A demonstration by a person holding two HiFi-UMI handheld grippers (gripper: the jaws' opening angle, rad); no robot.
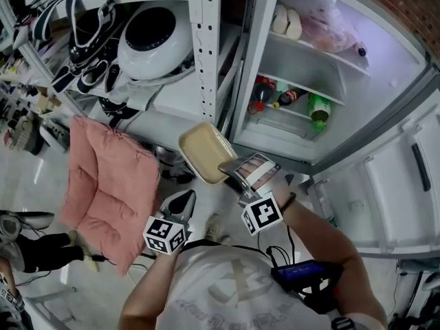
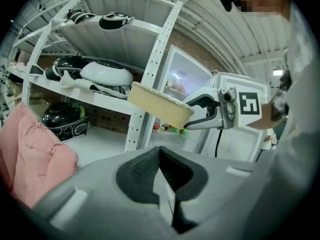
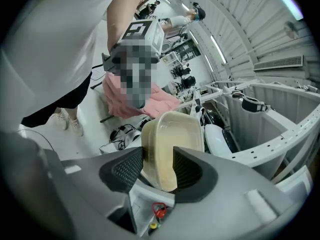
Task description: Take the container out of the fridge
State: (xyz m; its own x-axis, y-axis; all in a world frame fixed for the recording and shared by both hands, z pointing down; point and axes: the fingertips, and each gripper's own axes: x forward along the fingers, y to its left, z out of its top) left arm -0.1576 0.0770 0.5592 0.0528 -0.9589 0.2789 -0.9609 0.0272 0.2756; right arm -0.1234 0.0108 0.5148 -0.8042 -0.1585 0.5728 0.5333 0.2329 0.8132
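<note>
Fridge (image 1: 388,74) open behind container (image 1: 203,150) in right claw (image 1: 229,168)

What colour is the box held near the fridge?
The rectangular plastic container is pale yellowish beige; clearest in the right gripper view.

Cool white light from a long ceiling strip lamp (image 3: 289,3) fills the room evenly; the open white fridge (image 1: 385,50) glows brightest inside. Both gripper views bow toward dark rounded corners, their near foreground soft.
</note>
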